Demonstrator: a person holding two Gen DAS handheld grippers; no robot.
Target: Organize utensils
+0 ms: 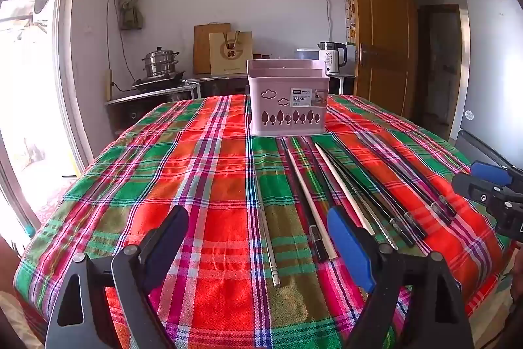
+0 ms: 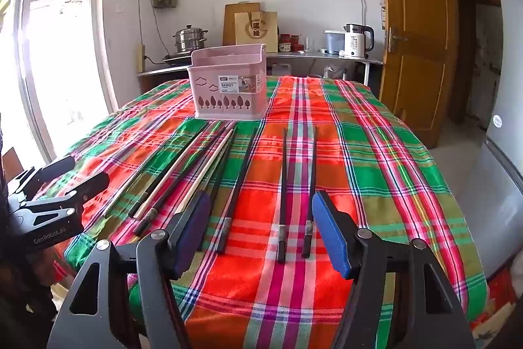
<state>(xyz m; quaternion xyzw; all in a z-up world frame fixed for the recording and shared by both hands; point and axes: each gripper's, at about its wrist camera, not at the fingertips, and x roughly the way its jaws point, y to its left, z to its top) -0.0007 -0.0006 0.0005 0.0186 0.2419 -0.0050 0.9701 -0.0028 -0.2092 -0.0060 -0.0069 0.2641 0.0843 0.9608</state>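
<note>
Plaid cloth (image 1: 212, 185), woven red, green and pink, creased, covers the table. Pink plastic basket (image 1: 287, 97) stands upright at the far middle, boxy, with cloud and tree cut-outs and a paper label; inner dividers show at the rim.

Chopsticks (image 2: 228, 182) lie loose on the cloth just before the basket, fanned lengthwise. Count about ten: most black with metal bands at the near ends, two pale, at least one thin steel stick (image 1: 266, 228) off to the left.

Left gripper (image 1: 258, 237) low at the near edge, jaws wide, empty, steel stick between them. Right gripper (image 2: 261, 231) likewise low, level, jaws wide, empty, straddling three black sticks' ends
</note>
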